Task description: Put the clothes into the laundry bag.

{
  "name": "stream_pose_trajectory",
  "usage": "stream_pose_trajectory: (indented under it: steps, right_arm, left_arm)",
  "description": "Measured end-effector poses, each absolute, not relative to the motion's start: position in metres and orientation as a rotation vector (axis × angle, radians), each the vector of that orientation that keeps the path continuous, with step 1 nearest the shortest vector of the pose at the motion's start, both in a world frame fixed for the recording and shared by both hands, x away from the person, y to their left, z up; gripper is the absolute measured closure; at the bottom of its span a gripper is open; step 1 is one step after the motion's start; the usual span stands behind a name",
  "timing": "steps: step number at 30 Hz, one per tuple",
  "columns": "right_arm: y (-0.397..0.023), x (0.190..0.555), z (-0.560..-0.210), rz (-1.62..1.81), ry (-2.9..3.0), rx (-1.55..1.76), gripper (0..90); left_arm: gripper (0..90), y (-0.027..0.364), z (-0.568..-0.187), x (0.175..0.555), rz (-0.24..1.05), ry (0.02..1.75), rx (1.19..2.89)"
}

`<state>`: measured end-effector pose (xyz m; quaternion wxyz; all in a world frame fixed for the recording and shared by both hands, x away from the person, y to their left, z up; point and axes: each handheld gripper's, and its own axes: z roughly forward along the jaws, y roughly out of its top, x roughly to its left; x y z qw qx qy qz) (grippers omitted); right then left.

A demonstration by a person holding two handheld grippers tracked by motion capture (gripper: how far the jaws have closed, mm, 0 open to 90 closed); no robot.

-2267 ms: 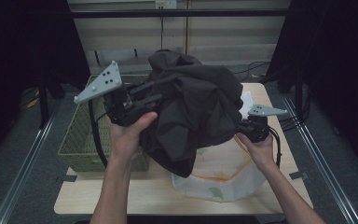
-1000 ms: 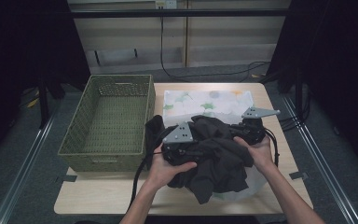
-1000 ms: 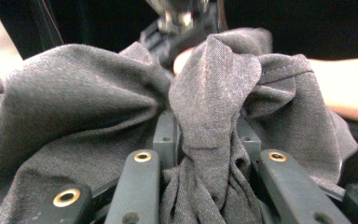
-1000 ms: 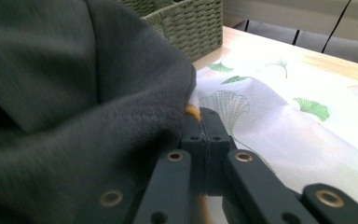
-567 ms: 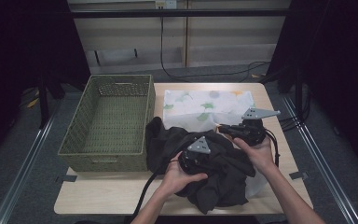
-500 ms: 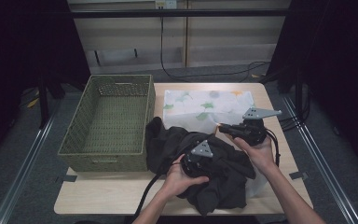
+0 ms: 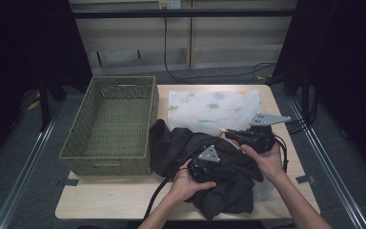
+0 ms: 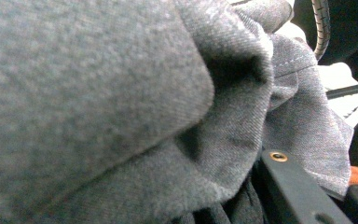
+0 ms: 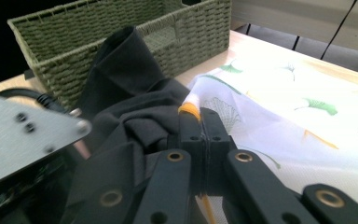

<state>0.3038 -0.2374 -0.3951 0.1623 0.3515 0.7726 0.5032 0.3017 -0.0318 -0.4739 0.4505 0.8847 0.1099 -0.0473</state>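
A dark grey garment (image 7: 171,145) lies crumpled on the front middle of the table, partly over a white leaf-print cloth (image 7: 209,107). My left gripper (image 7: 208,163) is sunk into the top of the heap. Close-up folds of the garment (image 8: 98,93) crowd its own view, and a fold hangs between its jaws (image 8: 326,196), which grip it. My right gripper (image 7: 228,134) rests at the heap's right edge, pointing left. Its jaws (image 9: 200,114) are shut, tips together, with the garment (image 9: 121,79) to their left and the white cloth (image 9: 284,107) under them. Whether any fabric is pinched there I cannot tell.
A green woven basket (image 7: 107,157) stands on the left half of the wooden table (image 7: 105,198), close against the garment's left edge; it also appears in the right gripper view (image 9: 121,28). Cables trail from both grippers toward the front edge. Metal rails run along both sides of the table.
The garment, held high over the table earlier, has come down into a heap on it. My left gripper moved right and down with it. The right gripper has stayed in place.
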Motion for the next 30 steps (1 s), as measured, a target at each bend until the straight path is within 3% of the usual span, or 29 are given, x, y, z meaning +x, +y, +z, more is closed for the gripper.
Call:
stream_pose_trajectory:
  steps: [5,8,12,20,25,28,30]
  right_arm:
    - [-0.247,0.301,-0.397,1.418,2.185,1.033,90.0]
    - [-0.251,0.304,-0.402,1.405,2.183,1.047,90.0]
    - [-0.253,0.308,-0.406,1.389,2.185,1.064,90.0]
    - [-0.256,0.309,-0.407,1.38,2.168,1.086,89.9]
    - [-0.256,0.31,-0.408,1.388,2.166,1.089,89.9]
    - [-0.256,0.311,-0.408,1.388,2.169,1.085,89.9]
    - [-0.256,0.311,-0.408,1.388,2.17,1.086,89.9]
  left_arm:
    - [65.1,-0.036,-0.472,0.304,-0.13,0.251,2.18]
    - [49.6,-0.031,-0.465,0.295,-0.123,0.262,2.127]
    - [36.9,-0.017,-0.447,0.283,-0.108,0.252,2.087]
    - [28.9,0.03,-0.412,0.282,-0.053,0.288,1.931]
    - [25.8,0.064,-0.399,0.304,0.064,0.411,1.84]
    - [17.3,0.065,-0.408,0.319,0.113,0.514,1.884]
    - [16.3,0.06,-0.417,0.329,0.123,0.54,1.925]
